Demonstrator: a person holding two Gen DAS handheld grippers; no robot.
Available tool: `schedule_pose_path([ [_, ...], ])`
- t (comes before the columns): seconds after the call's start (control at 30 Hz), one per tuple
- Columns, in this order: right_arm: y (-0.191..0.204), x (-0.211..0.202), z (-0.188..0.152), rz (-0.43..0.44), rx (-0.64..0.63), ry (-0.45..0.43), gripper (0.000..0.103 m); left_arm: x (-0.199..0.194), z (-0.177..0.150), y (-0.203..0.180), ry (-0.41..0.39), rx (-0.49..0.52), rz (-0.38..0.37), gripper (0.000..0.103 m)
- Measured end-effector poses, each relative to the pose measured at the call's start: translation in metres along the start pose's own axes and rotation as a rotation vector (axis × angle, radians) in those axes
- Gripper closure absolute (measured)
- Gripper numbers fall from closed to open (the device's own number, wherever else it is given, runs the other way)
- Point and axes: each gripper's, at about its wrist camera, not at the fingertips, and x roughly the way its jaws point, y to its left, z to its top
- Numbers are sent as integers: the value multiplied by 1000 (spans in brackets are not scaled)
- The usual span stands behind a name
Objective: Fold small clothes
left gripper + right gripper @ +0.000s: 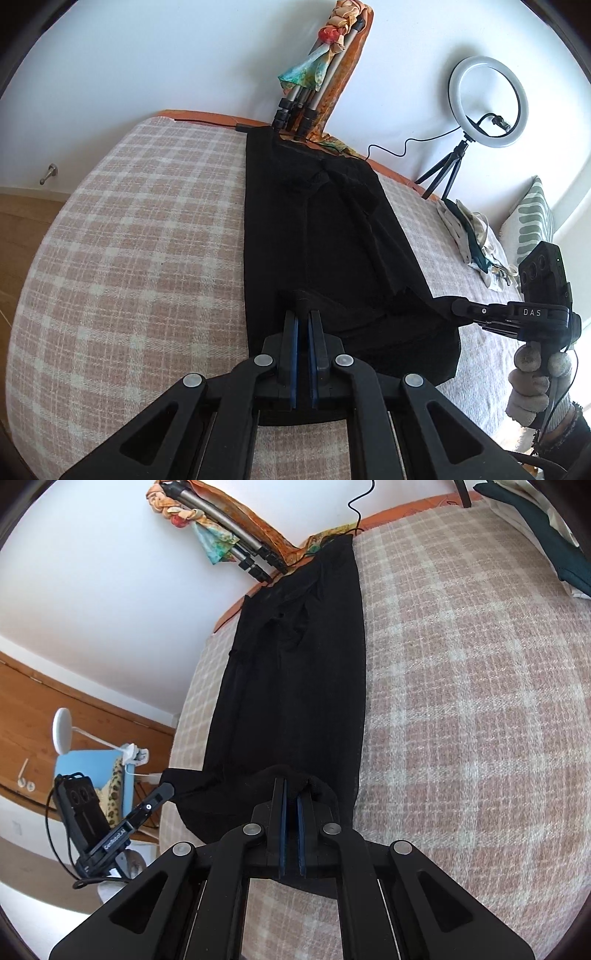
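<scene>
A black garment [325, 236] lies stretched lengthwise on the pink-and-cream checked bedcover [129, 240], folded into a long narrow strip. My left gripper [303, 314] is shut on the near hem's left corner. My right gripper [291, 782] is shut on the near hem's right corner. It also shows at the right of the left wrist view [458, 306], pinching the cloth. The left gripper shows in the right wrist view [168, 788], gripping the garment [295, 672] at its corner. The near hem is lifted slightly off the bedcover [480, 701].
A folded tripod wrapped in colourful scarves [325, 66] leans on the wall at the far end. A ring light [487, 99] stands at the far right, with a pile of clothes [476, 240] and a striped pillow [535, 218]. A blue chair [92, 771] stands beside the bed.
</scene>
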Motion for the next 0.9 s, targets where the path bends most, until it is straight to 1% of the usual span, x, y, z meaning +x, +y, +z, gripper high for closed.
schedule_pose_path([
  [0.1,-2,10,5,-40,-9,16,100,12,2,4,18,-1,6,101],
  [0.2,-7,17,9,-50,9,23,99,19,3,6,25,3,23,99],
  [0.23,-7,19,11,-57,12,25,98,20,4,6,28,2,27,96],
  [0.27,-8,19,12,-67,9,28,98,19,5,7,28,1,29,86],
  [0.3,-7,18,14,-71,2,29,98,17,6,8,21,0,37,79],
  [0.33,-5,17,16,-68,-7,29,97,13,7,9,6,-1,34,76],
  [0.4,0,7,17,-51,-44,10,88,1,8,10,-25,10,34,76],
  [0.47,9,-7,14,-55,-101,-21,81,-12,8,9,-45,36,31,76],
  [0.5,13,-12,11,-60,-130,-26,81,-16,6,7,-43,60,26,76],
  [0.6,24,-21,-2,-66,-208,-19,81,-19,-4,-7,1,174,35,77],
  [0.63,26,-21,-7,-68,-227,-13,81,-15,-9,-11,29,206,33,77],
  [0.7,31,-14,-14,-40,-262,30,81,-2,-17,-16,97,250,36,77],
  [0.73,33,-8,-18,-42,-276,53,81,5,-20,-18,128,268,44,77],
  [0.8,36,6,-22,-67,-313,90,81,18,-26,-19,164,287,60,78],
  [0.9,39,27,-26,-112,-366,137,81,27,-25,-19,179,281,53,78],
])
